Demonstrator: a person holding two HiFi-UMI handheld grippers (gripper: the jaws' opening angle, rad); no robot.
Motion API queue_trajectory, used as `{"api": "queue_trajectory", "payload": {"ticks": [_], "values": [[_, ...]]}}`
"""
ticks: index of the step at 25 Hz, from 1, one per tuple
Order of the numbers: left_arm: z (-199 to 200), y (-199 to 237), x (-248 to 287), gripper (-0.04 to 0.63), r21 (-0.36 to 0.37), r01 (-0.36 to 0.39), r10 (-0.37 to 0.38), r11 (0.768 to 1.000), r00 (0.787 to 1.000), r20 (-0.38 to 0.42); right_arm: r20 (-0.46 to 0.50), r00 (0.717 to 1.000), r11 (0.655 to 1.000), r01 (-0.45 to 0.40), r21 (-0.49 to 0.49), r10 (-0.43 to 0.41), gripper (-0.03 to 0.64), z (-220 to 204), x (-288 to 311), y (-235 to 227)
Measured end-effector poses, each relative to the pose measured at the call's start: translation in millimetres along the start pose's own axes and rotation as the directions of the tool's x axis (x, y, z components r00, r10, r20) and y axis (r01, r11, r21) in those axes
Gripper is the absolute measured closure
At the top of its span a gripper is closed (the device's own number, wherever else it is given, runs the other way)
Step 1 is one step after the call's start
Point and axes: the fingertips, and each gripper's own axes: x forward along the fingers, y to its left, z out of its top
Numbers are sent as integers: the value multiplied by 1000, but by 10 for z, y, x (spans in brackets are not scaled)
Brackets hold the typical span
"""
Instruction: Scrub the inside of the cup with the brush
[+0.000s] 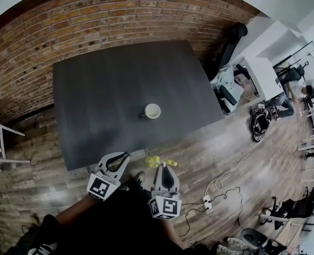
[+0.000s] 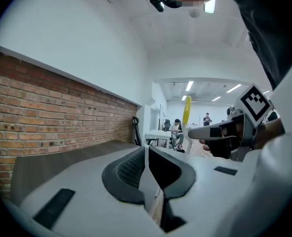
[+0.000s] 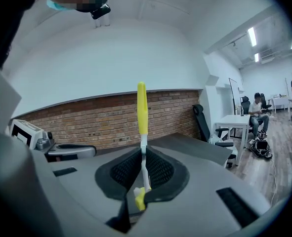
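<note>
A white cup (image 1: 152,111) with a dark handle stands upright on the dark table (image 1: 103,89), a little toward its near edge. Both grippers hang in front of that edge, over the floor and apart from the cup. My left gripper (image 1: 123,156) is shut with nothing between its pads (image 2: 136,167). My right gripper (image 1: 163,167) is shut on a yellow brush (image 3: 142,107) with a white stem, which sticks up out of the jaws. In the head view the brush (image 1: 154,161) shows as yellow bits between the two grippers. From the left gripper view the right gripper (image 2: 220,132) and brush (image 2: 187,110) are alongside.
A brick wall (image 1: 93,20) runs behind the table. Wooden floor lies below the grippers, with cables and a power strip (image 1: 206,201) to the right. An office chair (image 1: 228,84) and white desks (image 1: 263,62) stand off the table's right side, with people seated farther away.
</note>
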Motion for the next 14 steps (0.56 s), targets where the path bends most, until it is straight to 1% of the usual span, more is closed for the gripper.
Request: {"api": "queue_trajectory", "payload": {"ticks": [5,14], "values": [[-70,-97,-33,544,11,0,0,1000,1000,-17,3,1000,1000,-3,3,3,572,-18,-80,-47],[-14,-179,10,543,11,2,-2,1000,1000,-5,3,1000,1000,-4,-1,4,572,9,-142,-108]]}}
